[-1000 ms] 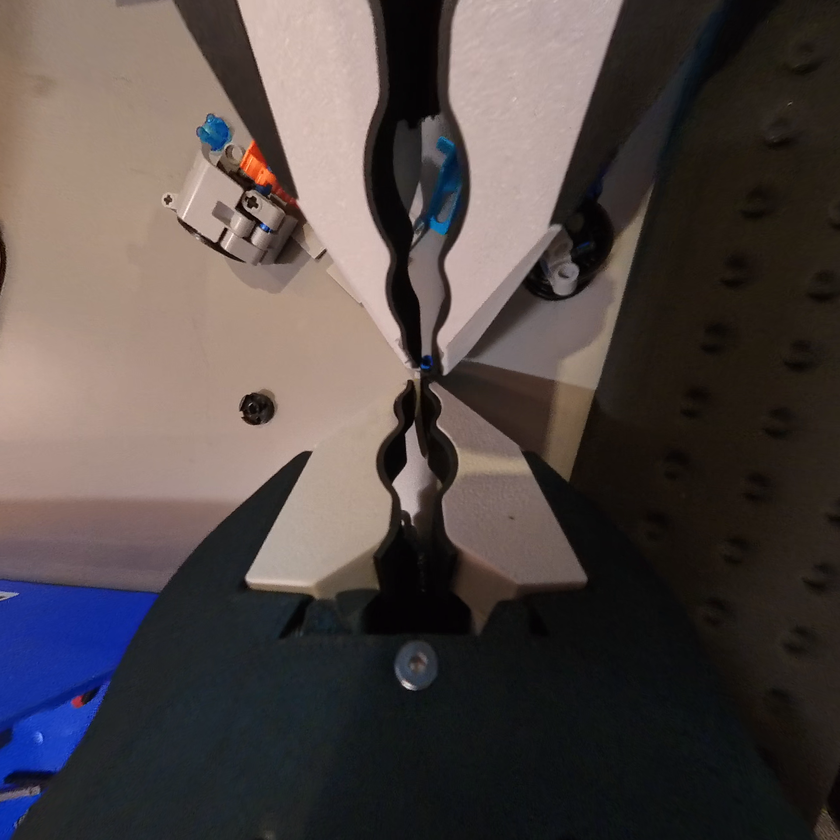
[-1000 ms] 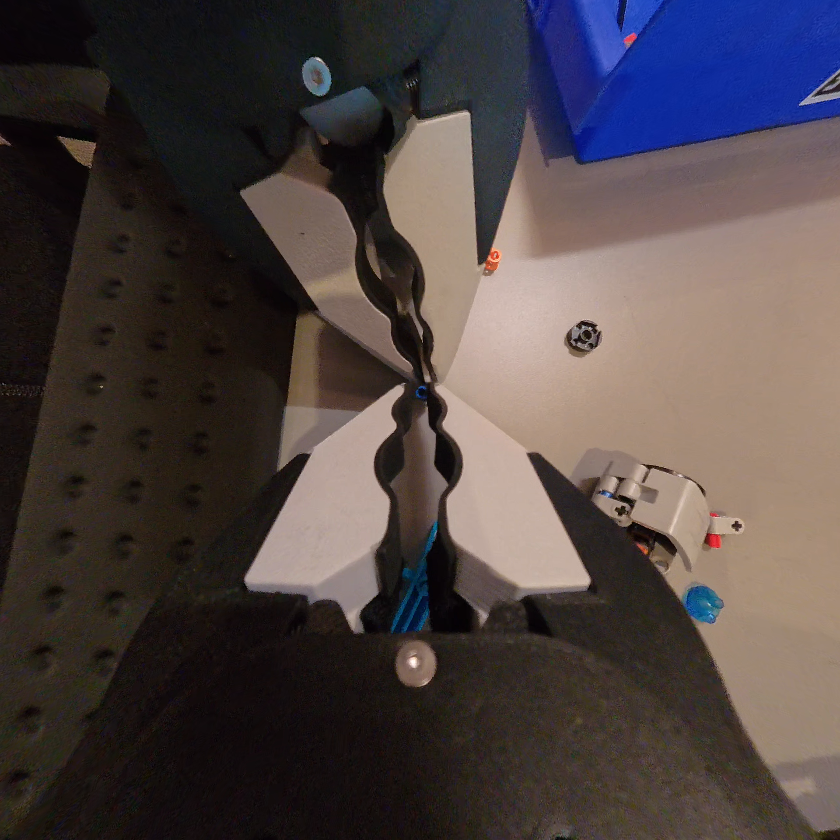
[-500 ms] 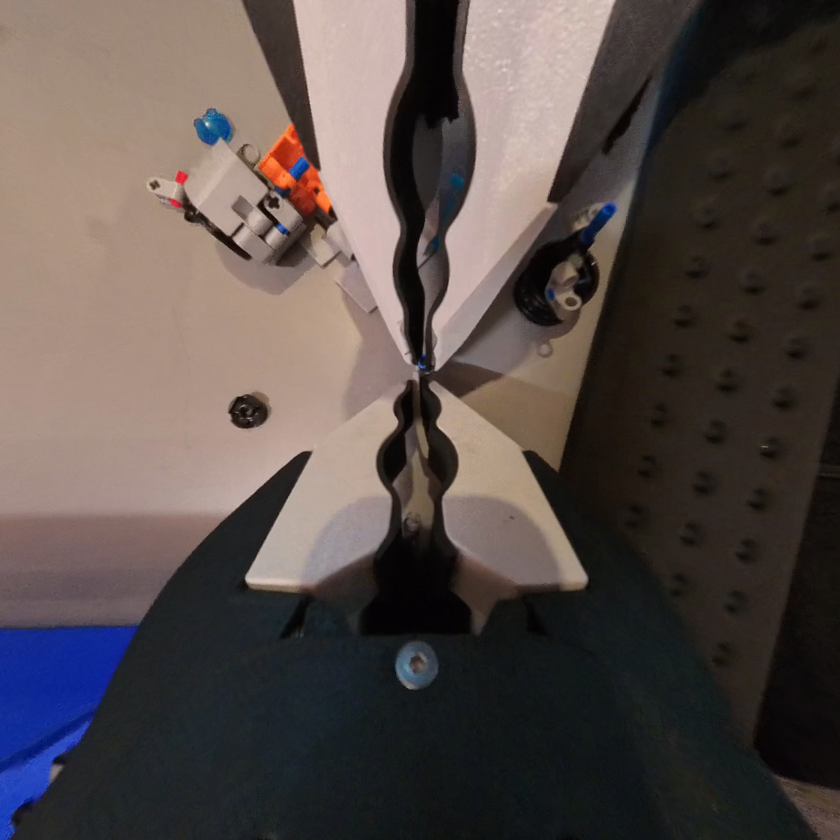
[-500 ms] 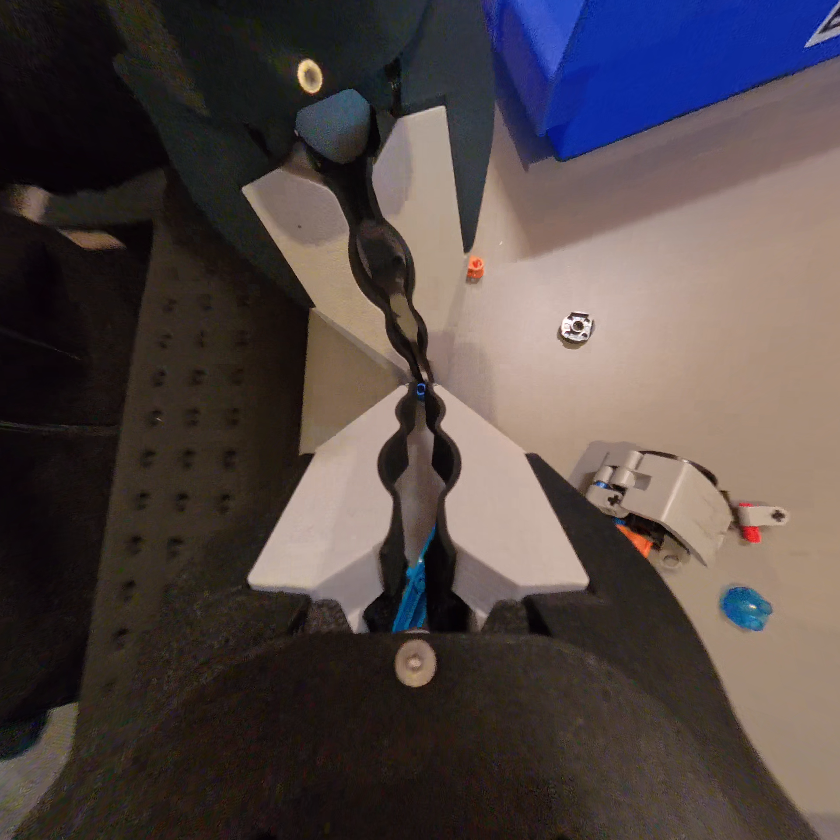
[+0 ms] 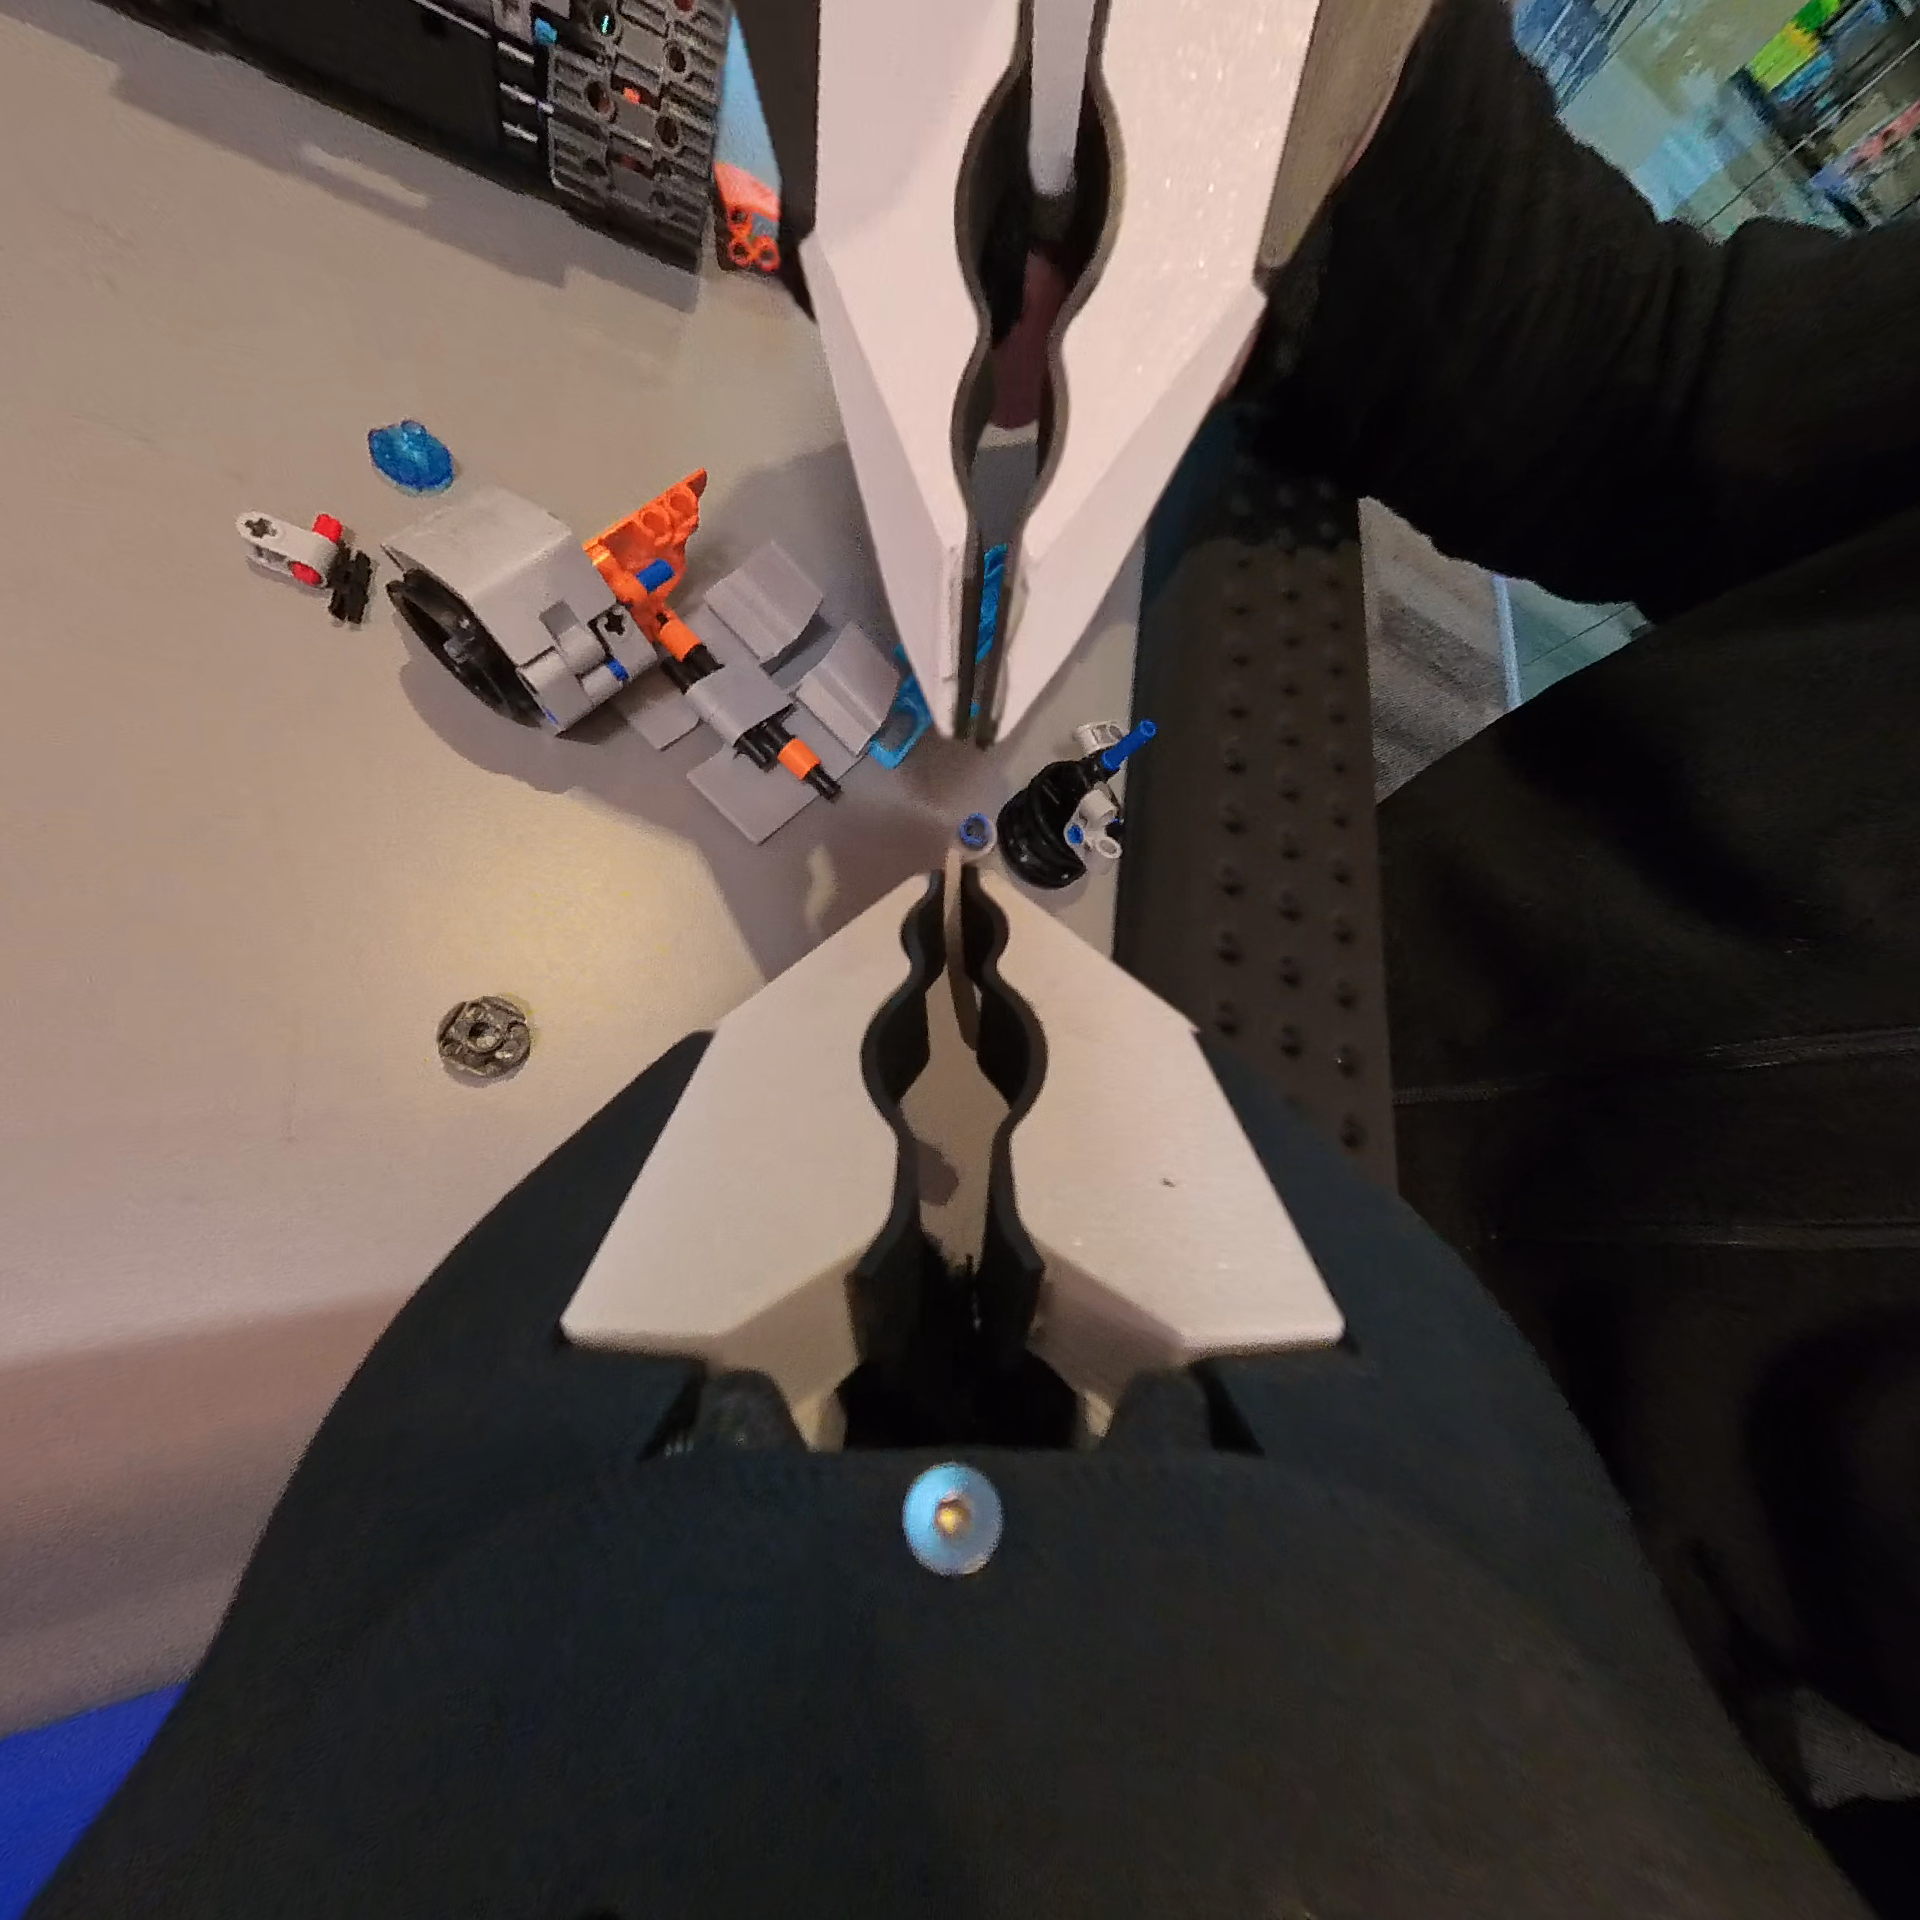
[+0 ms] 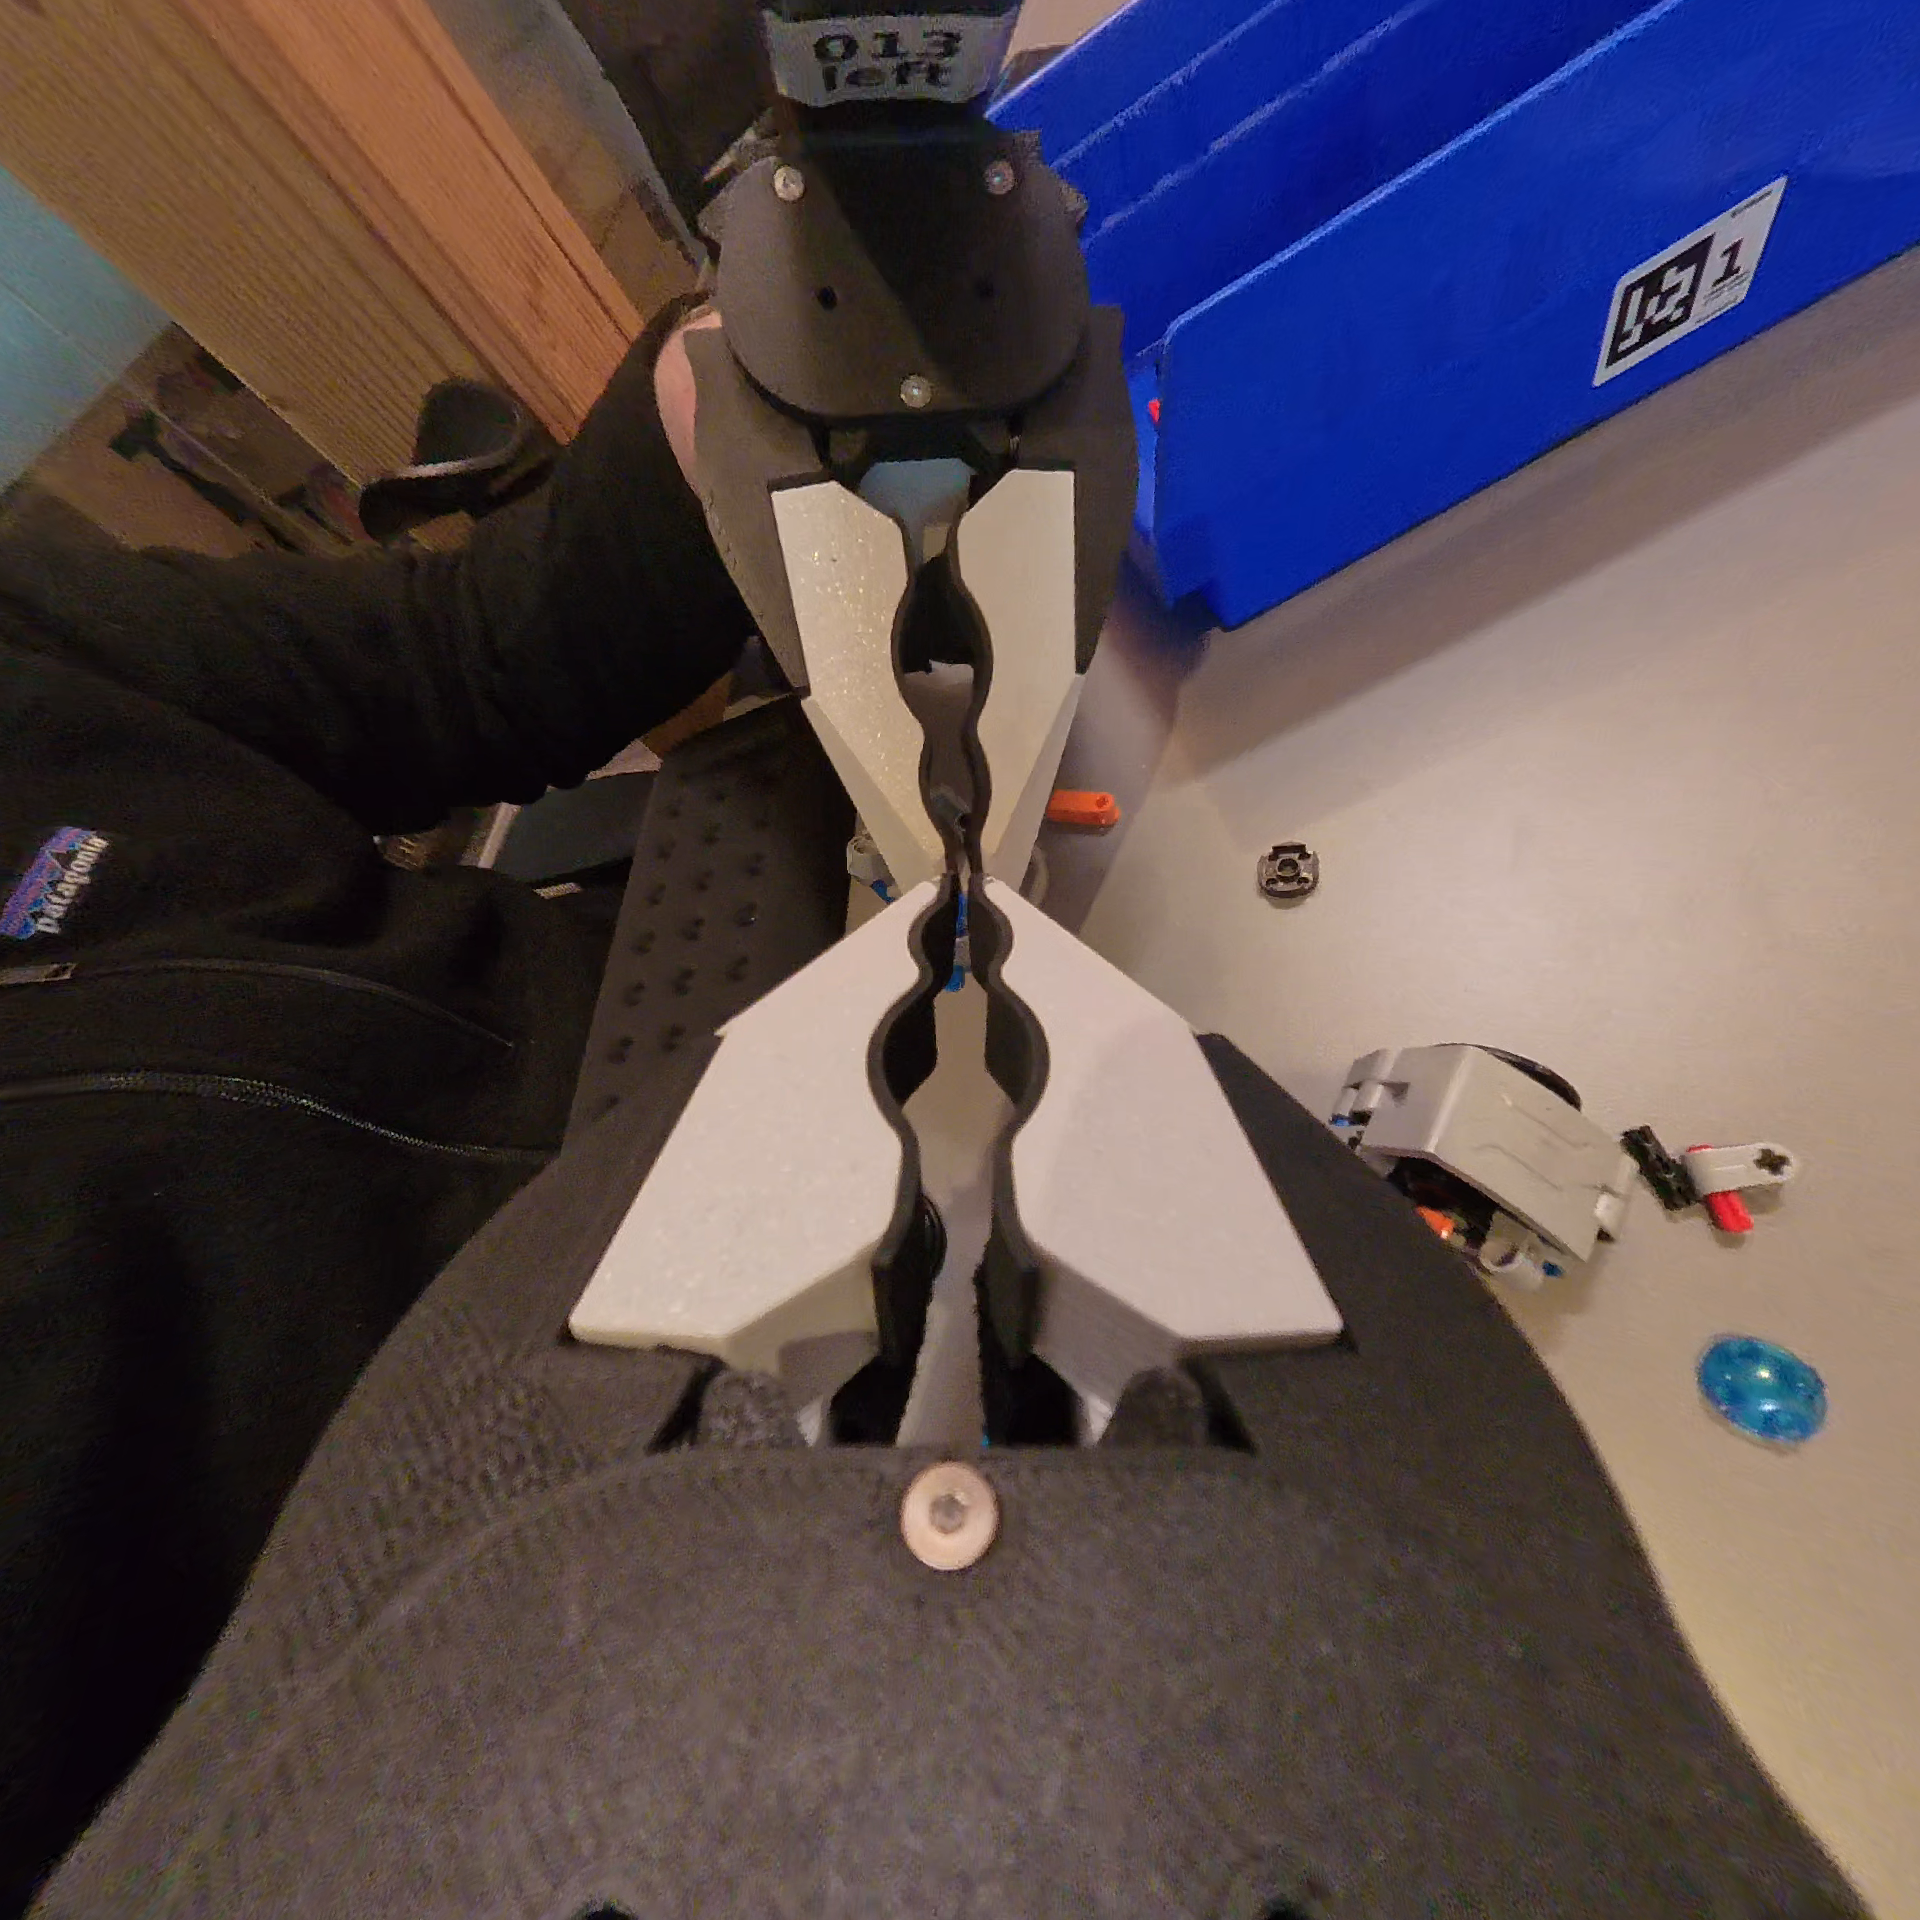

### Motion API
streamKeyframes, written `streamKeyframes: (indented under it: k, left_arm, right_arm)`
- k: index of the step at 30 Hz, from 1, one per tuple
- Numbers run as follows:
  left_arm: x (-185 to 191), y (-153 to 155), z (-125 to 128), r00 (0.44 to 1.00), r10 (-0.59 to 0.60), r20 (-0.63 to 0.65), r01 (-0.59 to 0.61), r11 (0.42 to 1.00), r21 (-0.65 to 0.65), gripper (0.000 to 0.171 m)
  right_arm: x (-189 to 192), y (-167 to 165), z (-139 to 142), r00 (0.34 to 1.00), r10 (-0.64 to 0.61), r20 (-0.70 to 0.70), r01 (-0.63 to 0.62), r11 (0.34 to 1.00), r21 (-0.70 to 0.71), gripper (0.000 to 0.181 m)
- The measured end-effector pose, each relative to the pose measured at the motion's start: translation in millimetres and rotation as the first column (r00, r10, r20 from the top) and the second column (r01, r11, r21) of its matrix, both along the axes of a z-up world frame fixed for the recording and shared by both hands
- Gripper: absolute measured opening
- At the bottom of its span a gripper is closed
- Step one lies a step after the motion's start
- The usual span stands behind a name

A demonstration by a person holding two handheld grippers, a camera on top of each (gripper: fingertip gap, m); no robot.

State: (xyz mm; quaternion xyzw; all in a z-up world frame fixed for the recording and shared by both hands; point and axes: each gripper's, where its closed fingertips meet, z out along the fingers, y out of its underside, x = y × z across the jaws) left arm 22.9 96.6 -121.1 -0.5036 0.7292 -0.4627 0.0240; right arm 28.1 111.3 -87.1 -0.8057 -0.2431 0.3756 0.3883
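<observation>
My left gripper [image 5: 951, 873] is shut on a small blue pin [image 5: 974, 828] that sticks out forward from its tips. My right gripper [image 6: 961, 883] faces it tip to tip and is shut on a light-blue piece [image 6: 956, 940], which also shows between its fingers in the left wrist view [image 5: 992, 603]. The right gripper [image 5: 966, 732] stands a short gap beyond the pin. In the right wrist view the left gripper [image 6: 956, 836] looks almost touching. Both hang above the table's near edge, over a black wheel with white and blue parts [image 5: 1049, 821].
On the beige table lie a grey and orange assembly [image 5: 540, 623] [image 6: 1496, 1153], a clear blue round piece [image 5: 410, 457], a grey connector with a red pin [image 5: 291, 545], a dark round piece [image 5: 483, 1034] and an orange pin [image 6: 1081, 805]. Blue bins [image 6: 1455, 364] stand behind. A black perforated mat [image 5: 1247, 831] borders the table.
The two grippers have drawn slightly apart; the pin stays at the left gripper's tips. Both views have swung, showing more of the table, the bins and a person's dark sleeve.
</observation>
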Motion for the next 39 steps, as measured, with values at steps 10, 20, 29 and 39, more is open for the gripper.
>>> streamKeyframes:
  k: [10, 20, 29, 39]
  left_arm:
    - [3.2, -0.9, 1.9, 1.0, 0.001, -0.004, -0.001, 1.0, 0.01, 0.0]
    - [7.5, 4.2, 13.6, 0.998, 0.048, 0.049, -0.045, 0.997, -0.061, 0.0]
    - [12.4, 7.0, 36.4, 0.98, 0.108, 0.169, -0.075, 0.978, -0.192, 0.0]
    - [17.5, 7.9, 52.0, 0.946, 0.184, 0.267, -0.129, 0.969, -0.212, 0.0]
  right_arm:
    - [-7.1, -2.5, -12.8, 0.991, 0.016, 0.133, -0.018, 1.0, 0.014, 0.003]
    - [5.0, -5.6, -4.7, 0.986, -0.028, 0.161, 0.018, 0.998, 0.067, 0.012]
    - [2.3, -2.6, 10.5, 0.979, -0.08, 0.188, 0.044, 0.981, 0.189, 0.005]
    - [4.8, 1.4, 23.0, 0.946, -0.179, 0.27, 0.084, 0.94, 0.33, 0.003]
